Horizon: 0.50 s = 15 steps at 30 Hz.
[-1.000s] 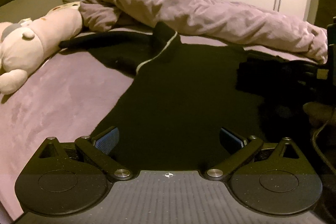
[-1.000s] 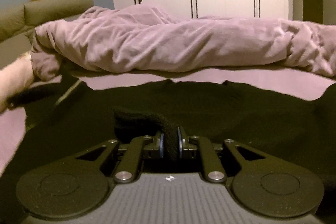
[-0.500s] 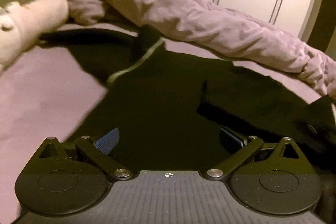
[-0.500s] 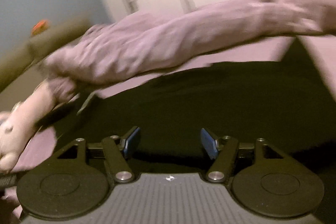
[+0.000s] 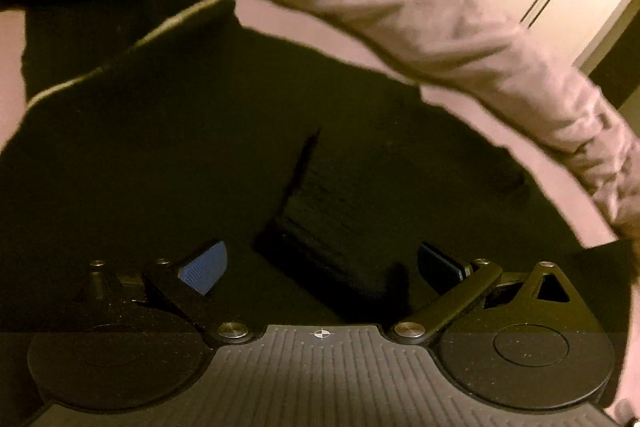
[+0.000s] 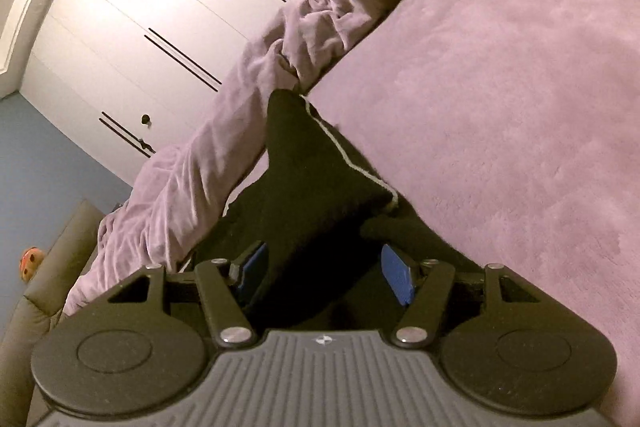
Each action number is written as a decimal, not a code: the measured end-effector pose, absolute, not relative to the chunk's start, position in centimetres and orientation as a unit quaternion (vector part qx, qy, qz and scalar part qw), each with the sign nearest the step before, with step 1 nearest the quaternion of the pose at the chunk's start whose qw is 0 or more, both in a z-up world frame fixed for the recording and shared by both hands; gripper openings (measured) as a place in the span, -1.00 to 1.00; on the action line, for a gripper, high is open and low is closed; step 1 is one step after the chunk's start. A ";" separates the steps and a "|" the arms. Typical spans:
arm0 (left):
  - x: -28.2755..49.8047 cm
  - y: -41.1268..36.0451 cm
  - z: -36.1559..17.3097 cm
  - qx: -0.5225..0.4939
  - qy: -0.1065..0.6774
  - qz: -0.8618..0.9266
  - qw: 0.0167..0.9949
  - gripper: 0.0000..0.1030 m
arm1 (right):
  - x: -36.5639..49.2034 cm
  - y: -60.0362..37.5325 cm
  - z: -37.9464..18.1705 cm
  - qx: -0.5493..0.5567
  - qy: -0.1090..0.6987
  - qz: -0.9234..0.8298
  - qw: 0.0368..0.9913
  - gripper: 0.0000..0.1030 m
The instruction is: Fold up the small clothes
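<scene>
Now the left gripper [image 5: 320,263] has its jaws spread wide, nothing pinched, blue pads [image 5: 204,267] clear of the cloth; it hovers over the black garment [image 5: 180,155]. Right gripper [image 6: 322,271] also stands apart, about mid-width, jaws not pressing on anything; black fabric lies between and under the pads [image 6: 394,279], but whether it touches them cannot be told.

Black garment is spread on the purple bedspread [image 6: 500,107]. A folded flap [image 5: 340,211] of it lies just ahead of the left gripper, on top of the garment body. A pale trim line [image 5: 132,47] runs across the garment's far left part. In the right wrist view a pointed part of the garment with the same pale edge [image 6: 344,151] reaches away from the gripper toward the crumpled purple duvet [image 6: 224,147]. The duvet lies along the garment's far side, with a white wardrobe [image 6: 140,27] beyond it.

Versus a second ago: right gripper was clamped on a bunch of black fabric, now released and spread. Its view has rolled hard, the bed now slanting. Left gripper was just as wide before, but has come closer in over the garment; the plush toy beside the garment has nearly left its view.
</scene>
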<state>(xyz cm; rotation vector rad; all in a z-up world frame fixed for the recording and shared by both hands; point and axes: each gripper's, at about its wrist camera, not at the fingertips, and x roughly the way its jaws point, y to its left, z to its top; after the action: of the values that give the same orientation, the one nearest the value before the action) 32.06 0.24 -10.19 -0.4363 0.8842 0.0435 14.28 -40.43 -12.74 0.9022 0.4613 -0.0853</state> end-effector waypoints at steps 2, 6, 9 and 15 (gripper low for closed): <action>32.5 -0.3 -10.5 -0.186 0.422 0.021 0.887 1.00 | 14.4 -40.7 -13.1 0.438 0.214 -0.042 0.872 0.22; 33.3 -0.9 -11.1 -0.167 0.421 0.025 0.891 1.00 | 14.7 -41.6 -13.0 0.465 0.197 -0.041 0.862 0.22; 33.8 -0.3 -11.2 -0.200 0.409 0.033 0.890 1.00 | 14.9 -42.0 -13.5 0.491 0.185 -0.036 0.851 0.22; 33.8 2.1 -11.2 -0.299 0.394 0.013 0.869 1.00 | 15.0 -42.8 -13.9 0.532 0.165 -0.022 0.830 0.22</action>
<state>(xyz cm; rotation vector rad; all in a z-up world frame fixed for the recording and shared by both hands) 33.80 2.06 -11.20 -0.6253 0.8240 0.0262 15.04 -42.82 -13.90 1.1298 0.3507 -0.0472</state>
